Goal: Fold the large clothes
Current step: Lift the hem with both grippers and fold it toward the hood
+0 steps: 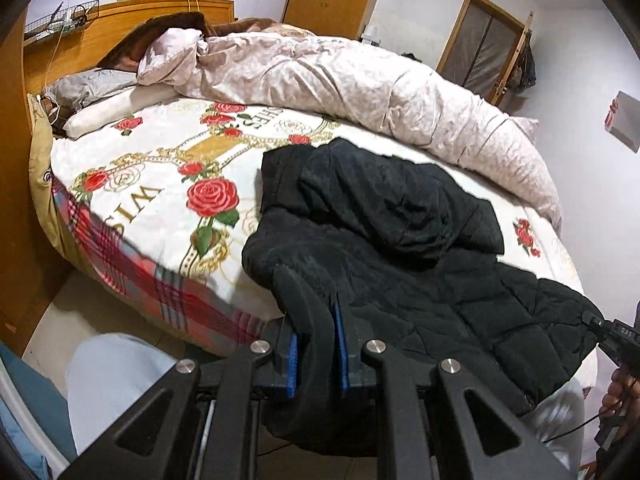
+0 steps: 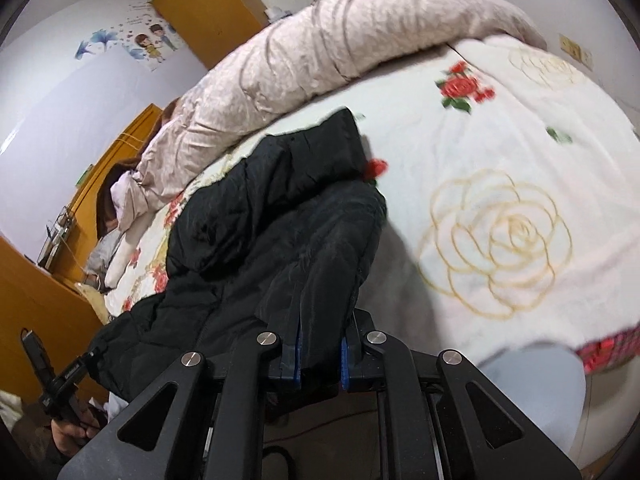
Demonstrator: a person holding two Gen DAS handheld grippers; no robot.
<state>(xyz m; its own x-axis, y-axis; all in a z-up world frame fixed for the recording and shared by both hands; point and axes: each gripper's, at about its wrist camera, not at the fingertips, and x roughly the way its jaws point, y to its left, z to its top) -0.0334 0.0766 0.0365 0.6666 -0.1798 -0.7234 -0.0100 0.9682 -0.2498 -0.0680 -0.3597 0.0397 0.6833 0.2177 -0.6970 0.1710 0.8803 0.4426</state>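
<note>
In the left wrist view, the left gripper [image 1: 316, 300] has its jaws clenched on a fold of the black padded jacket [image 1: 400, 240] at the near edge of the bed [image 1: 160, 208], black fabric pinched between the blue pads [image 1: 293, 364]. The jacket lies crumpled on the rose-printed bedspread [image 1: 152, 168], one end hanging over the bed's edge, its far end reaching toward a rumpled pale pink duvet [image 1: 340, 76] heaped along the far side. A pillow [image 1: 104, 114] sits near the wooden headboard [image 1: 132, 20]. At the right border the right gripper [image 1: 616, 340] touches the jacket's hem. In the right wrist view, the right gripper [image 2: 320, 320] likewise has its jaws closed on the jacket [image 2: 260, 220], cloth bunched between them and rising ahead onto the bedspread [image 2: 500, 220]. The duvet [image 2: 320, 44] runs across the top, and the left gripper [image 2: 64, 384] shows at the lower left beside the jacket's dangling end.
</note>
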